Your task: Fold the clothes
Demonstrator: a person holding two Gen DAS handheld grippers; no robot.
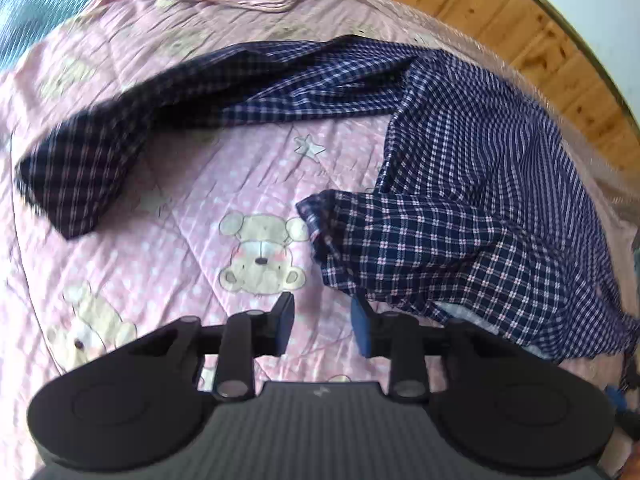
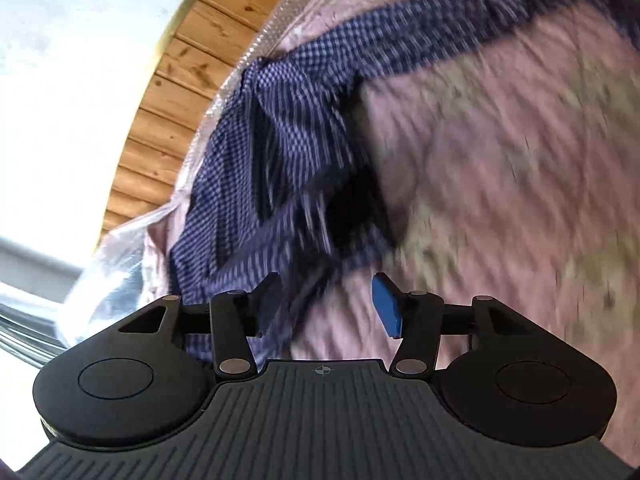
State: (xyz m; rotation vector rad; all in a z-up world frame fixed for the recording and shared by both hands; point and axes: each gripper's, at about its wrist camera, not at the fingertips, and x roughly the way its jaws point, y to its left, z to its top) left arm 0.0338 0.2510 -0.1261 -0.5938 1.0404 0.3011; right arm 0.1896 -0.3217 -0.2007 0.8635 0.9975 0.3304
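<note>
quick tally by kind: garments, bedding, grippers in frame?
Navy checked garment: 1, crumpled, one long part stretched out to the side
Pink bear-print quilt: 1, under the garment
Grippers: 2, left gripper and right gripper, both open and holding nothing
Total: 4

- Our left gripper (image 1: 322,326) is matte black, with two round housings like discs flanking a ribbed dark grey central plate.
- Its link bars carry round silver rivets at the pivots, and its fingers (image 1: 285,320) are faced with blue pads.
- A small pale mark sits at the plate's top edge.
- Our right gripper (image 2: 328,306) has the same black body, ribbed plate and silver rivets.
- Its plate bears a small crosshair marking, and one blue pad (image 2: 386,306) shows clearly.
</note>
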